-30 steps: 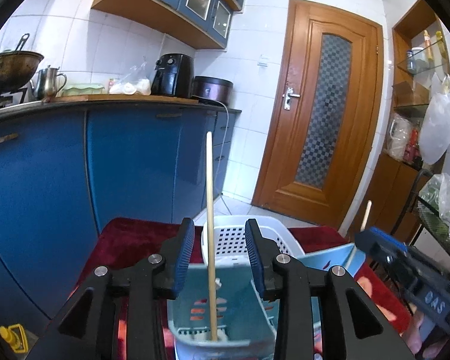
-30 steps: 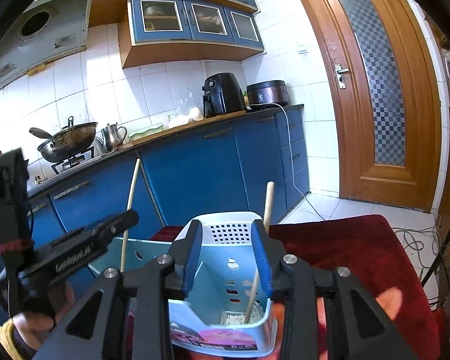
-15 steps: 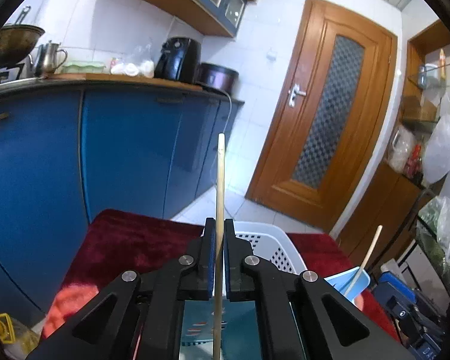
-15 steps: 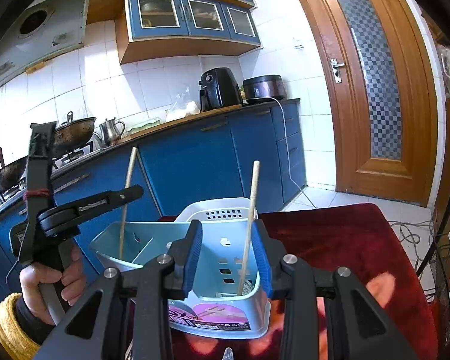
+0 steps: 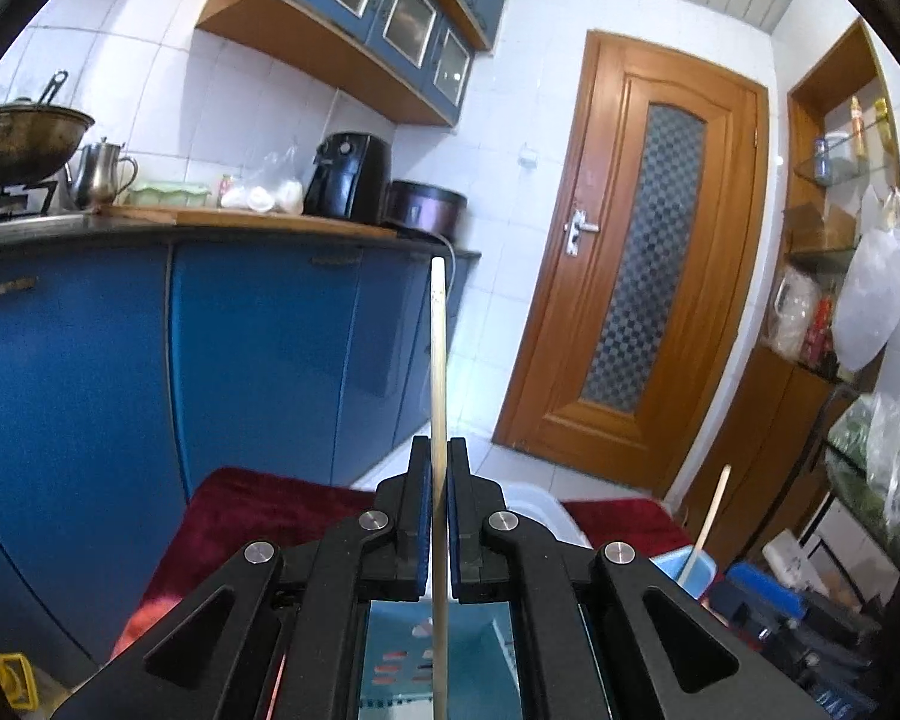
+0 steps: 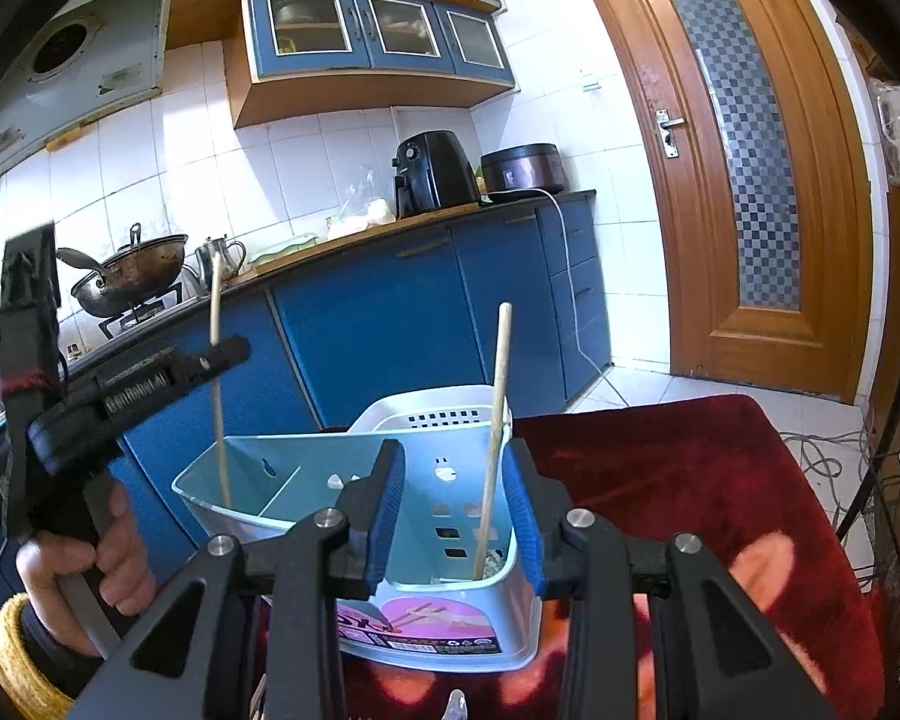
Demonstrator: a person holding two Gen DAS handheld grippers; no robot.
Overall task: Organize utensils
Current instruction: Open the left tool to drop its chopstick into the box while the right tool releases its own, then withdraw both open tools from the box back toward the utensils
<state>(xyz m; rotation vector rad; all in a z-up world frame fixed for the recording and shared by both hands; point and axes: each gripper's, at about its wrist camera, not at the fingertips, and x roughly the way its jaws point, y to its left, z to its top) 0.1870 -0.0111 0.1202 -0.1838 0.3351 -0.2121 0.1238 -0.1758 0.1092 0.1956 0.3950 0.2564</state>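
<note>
My left gripper (image 5: pixel 438 474) is shut on a thin wooden chopstick (image 5: pixel 438 360), held upright over the light blue utensil holder (image 5: pixel 438 660). In the right wrist view the left gripper (image 6: pixel 228 354) holds that chopstick (image 6: pixel 216 312) with its lower end inside the holder's (image 6: pixel 306 480) left compartment. A second chopstick (image 6: pixel 495 420) leans in the holder's right compartment; it also shows in the left wrist view (image 5: pixel 711 516). My right gripper (image 6: pixel 453 480) is open and empty, just in front of the holder.
A white perforated basket (image 6: pixel 444 414) stands behind the holder on the dark red cloth (image 6: pixel 690 480). Blue kitchen cabinets (image 6: pixel 390 312) and a wooden door (image 6: pixel 750 150) lie beyond. Cables (image 6: pixel 822 450) lie on the floor at right. A metal utensil tip (image 6: pixel 456 708) shows at the bottom edge.
My left gripper closed on the upright chopstick and lifted it, so its top stands higher. The right gripper drew back slightly and stayed open.
</note>
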